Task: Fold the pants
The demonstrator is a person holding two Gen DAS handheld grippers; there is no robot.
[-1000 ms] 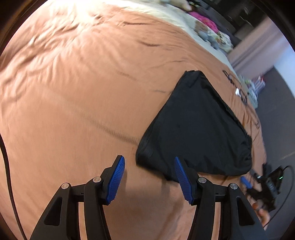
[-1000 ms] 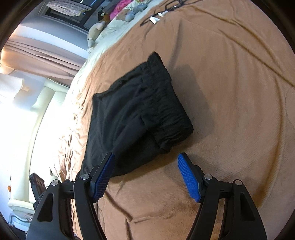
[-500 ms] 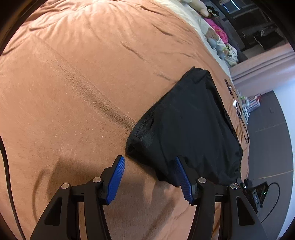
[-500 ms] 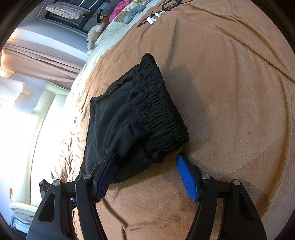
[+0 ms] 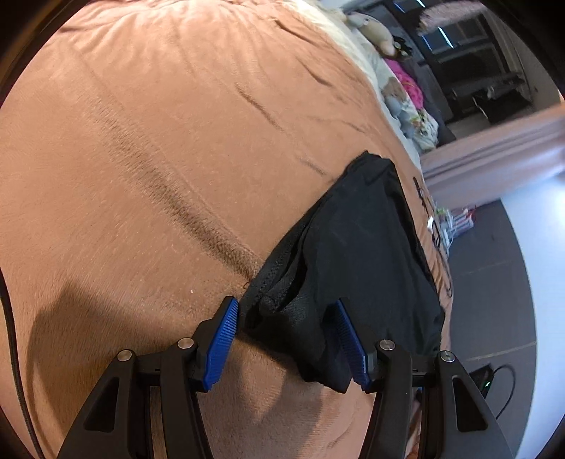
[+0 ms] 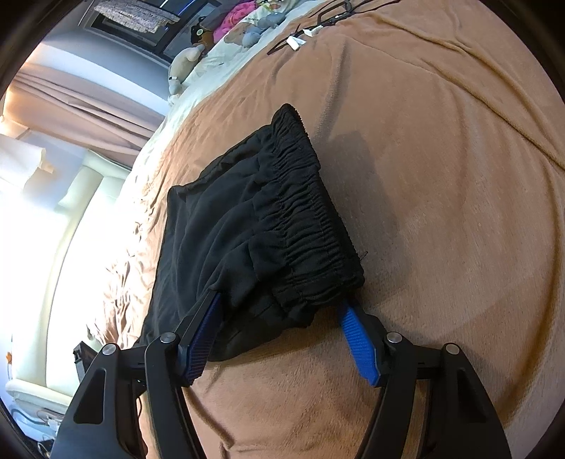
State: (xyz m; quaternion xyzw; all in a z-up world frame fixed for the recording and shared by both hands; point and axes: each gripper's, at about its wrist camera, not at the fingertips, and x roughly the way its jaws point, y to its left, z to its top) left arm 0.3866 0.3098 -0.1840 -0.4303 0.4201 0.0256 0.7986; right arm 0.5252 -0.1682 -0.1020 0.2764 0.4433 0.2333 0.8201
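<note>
Two hand-held grippers with black arms and blue ribbed pads are set at opposite ends of a folded pair of black pants (image 5: pixel 356 254) on a bed. The left gripper (image 5: pixel 286 339) is lowered over one corner of the bundle, where hemmed edges are stacked; its jaws are closing, the cloth is seen between them, and the pads are not yet pressed on it. The right gripper (image 6: pixel 279 332) is placed at the other end, by the gathered elastic waistband (image 6: pixel 310 212); its jaws are also closing, with the near corner of the pants between them. Its left pad is partly covered by fabric, and whether cloth is squeezed cannot be told. The pants are laid flat on a brown blanket (image 5: pixel 159 159) by which the bed is covered. Farther off, stuffed toys (image 6: pixel 183 63) and bright cloth are piled at the head of the bed, and thin black cords (image 6: pixel 317 21) are seen on the blanket. Pale curtains (image 6: pixel 81 99) are lit beside the bed.
</note>
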